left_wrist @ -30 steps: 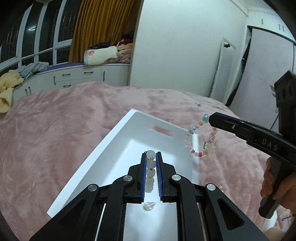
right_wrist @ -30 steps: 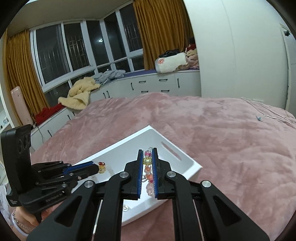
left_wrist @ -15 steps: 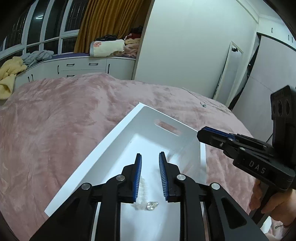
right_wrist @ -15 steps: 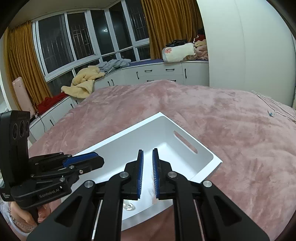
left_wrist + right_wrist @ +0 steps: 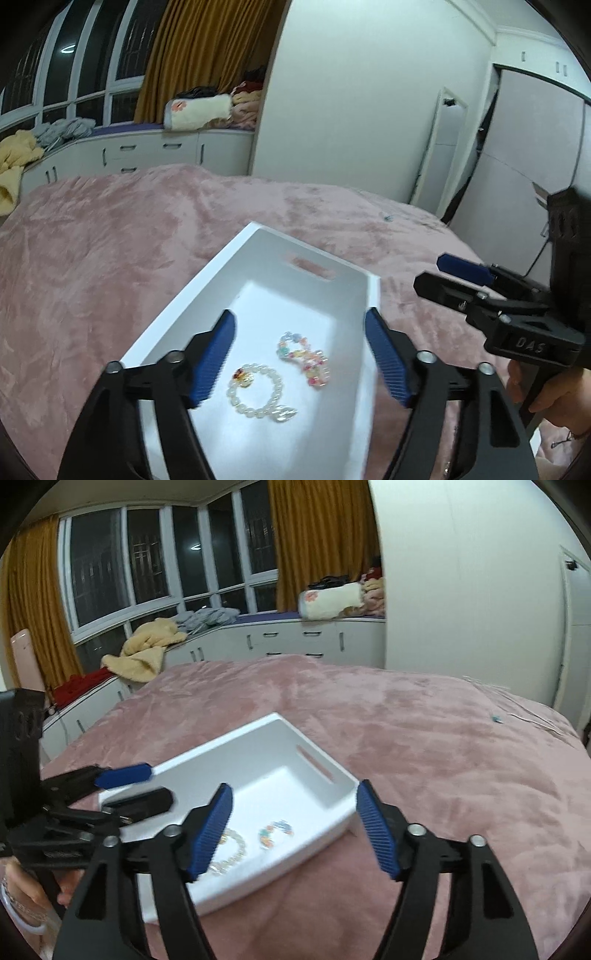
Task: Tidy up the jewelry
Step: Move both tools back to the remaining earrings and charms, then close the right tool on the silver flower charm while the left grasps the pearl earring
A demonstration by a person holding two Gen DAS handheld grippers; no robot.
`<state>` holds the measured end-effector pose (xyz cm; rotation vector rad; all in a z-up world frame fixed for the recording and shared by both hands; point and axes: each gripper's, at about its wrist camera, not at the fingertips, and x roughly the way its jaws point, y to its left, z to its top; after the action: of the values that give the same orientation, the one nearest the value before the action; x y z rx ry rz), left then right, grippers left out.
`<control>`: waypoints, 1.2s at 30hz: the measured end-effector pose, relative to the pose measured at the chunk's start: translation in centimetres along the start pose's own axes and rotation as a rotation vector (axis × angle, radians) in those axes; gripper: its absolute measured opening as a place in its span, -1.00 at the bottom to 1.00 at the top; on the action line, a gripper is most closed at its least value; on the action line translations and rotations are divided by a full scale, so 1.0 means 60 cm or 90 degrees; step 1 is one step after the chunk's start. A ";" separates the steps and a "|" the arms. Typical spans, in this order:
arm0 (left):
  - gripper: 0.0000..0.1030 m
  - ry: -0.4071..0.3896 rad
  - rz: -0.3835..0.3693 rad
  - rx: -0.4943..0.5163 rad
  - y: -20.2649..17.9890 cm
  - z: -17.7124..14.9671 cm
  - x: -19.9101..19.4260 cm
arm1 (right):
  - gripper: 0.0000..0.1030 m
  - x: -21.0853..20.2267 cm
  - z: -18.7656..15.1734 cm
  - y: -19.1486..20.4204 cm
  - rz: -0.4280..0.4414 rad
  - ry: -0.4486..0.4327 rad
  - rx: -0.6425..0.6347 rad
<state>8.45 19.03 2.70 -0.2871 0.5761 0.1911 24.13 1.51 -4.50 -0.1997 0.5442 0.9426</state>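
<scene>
A white tray (image 5: 207, 295) is seen resting on a bed covered by a pink blanket (image 5: 92, 258). Two bracelets lie apart on the tray floor: a pearl bracelet (image 5: 255, 390) with a small charm, and a multicoloured bead bracelet (image 5: 303, 357) beside it. The left gripper (image 5: 300, 350) is held above them with jaws spread wide, gripping nothing. The right gripper (image 5: 293, 829) is likewise spread wide and empty, over the tray's near edge.
</scene>
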 end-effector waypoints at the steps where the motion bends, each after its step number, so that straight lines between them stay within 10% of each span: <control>1: 0.65 -0.007 -0.009 0.003 -0.005 0.000 -0.004 | 0.37 -0.005 -0.006 -0.008 -0.007 0.004 -0.001; 20: 0.79 -0.005 -0.195 0.155 -0.217 -0.076 0.007 | 0.37 -0.185 -0.254 -0.169 -0.113 0.076 0.014; 36: 0.81 0.119 -0.169 0.303 -0.299 -0.223 0.129 | 0.29 -0.164 -0.346 -0.144 -0.073 0.121 -0.077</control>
<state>12.65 -1.38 -8.51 0.0842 0.7418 -0.2317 19.20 -18.65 -17.56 -0.4279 0.6443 0.8501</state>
